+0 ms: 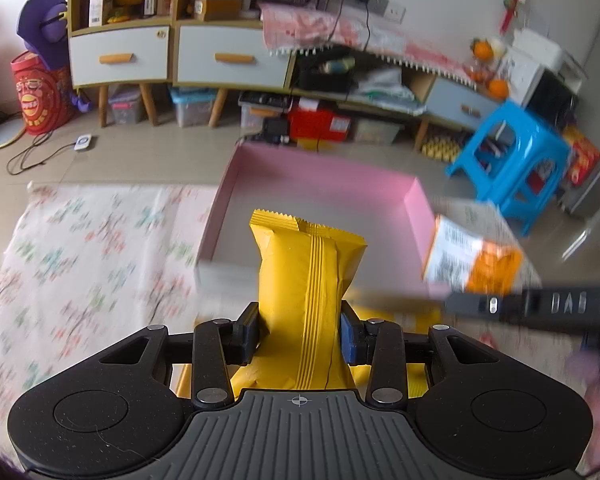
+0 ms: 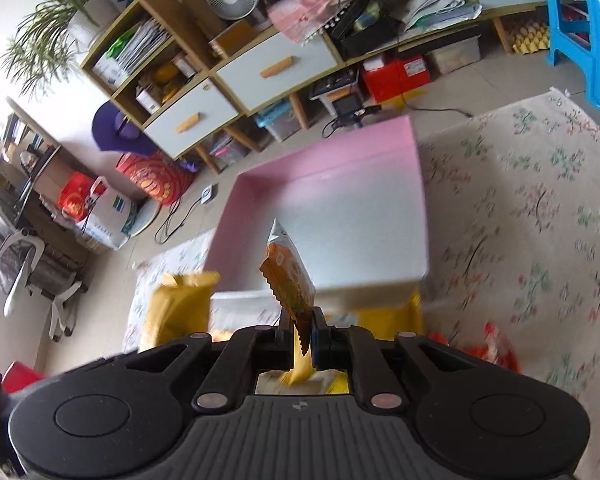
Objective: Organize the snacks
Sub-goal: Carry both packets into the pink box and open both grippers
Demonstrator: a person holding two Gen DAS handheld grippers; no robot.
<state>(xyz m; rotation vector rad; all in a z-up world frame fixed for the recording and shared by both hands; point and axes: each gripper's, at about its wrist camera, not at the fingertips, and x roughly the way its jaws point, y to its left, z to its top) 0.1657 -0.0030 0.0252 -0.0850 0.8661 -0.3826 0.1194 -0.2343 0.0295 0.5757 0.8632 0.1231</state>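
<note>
My left gripper (image 1: 299,330) is shut on a yellow snack packet (image 1: 308,264) and holds it upright just before the near wall of the pink box (image 1: 324,176). The box has pink inner walls and a pale floor, and nothing shows inside it. My right gripper (image 2: 302,338) is shut on an orange and white snack packet (image 2: 290,276), held edge-on over the box's near wall (image 2: 340,292). In the left wrist view that orange packet (image 1: 472,260) hangs at the box's right corner on the right gripper's black finger (image 1: 540,304). The yellow packet also shows in the right wrist view (image 2: 180,304).
The box sits on a floral tablecloth (image 1: 80,248). A yellow item (image 2: 388,316) lies under the grippers and red packets (image 2: 496,346) lie to the right. Beyond the table are a blue stool (image 1: 512,160), low cabinets (image 1: 228,56) and storage bins on the floor.
</note>
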